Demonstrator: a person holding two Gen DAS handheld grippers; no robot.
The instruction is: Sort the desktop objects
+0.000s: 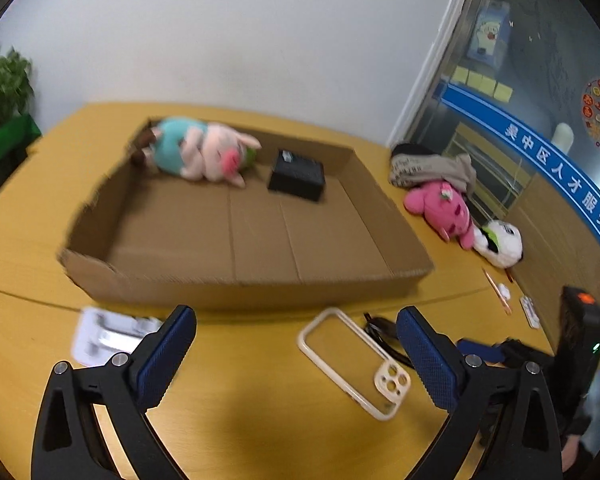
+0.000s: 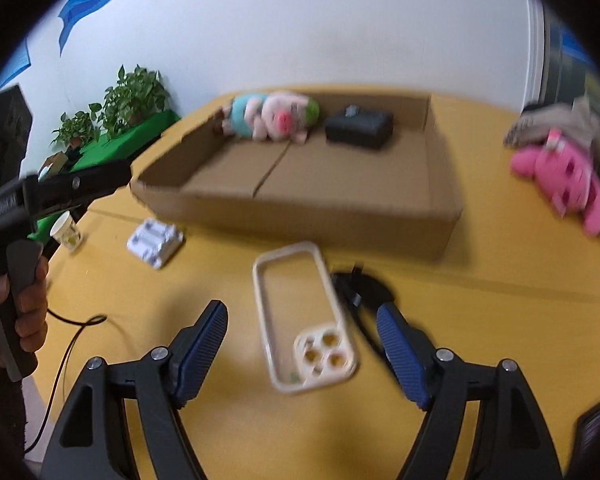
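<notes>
Desktop sorting, mid-task. A shallow cardboard tray is shown lying at the far centre of the yellow table; a pig plush and a black box are already held at its far end. Still outside the tray are seen a cream phone case, a black cable just to its right, a white plastic part to the near left of the tray, and a pink plush with a white plush at the far right.

The right gripper is shown with its jaws spread wide and nothing held; the phone case lies flat on the table directly between and just beyond the blue pads. The long axis of the case runs roughly near-to-far, almost parallel to the fingers, with the camera cut-out at the near end, so that a closing of the jaws would be judged to fall across its short width.

The left gripper is likewise shown wide open and empty; in its view the case lies toward the right finger, tilted diagonally. The right gripper is judged the nearer and better aligned. The frames are blurred by motion.
</notes>
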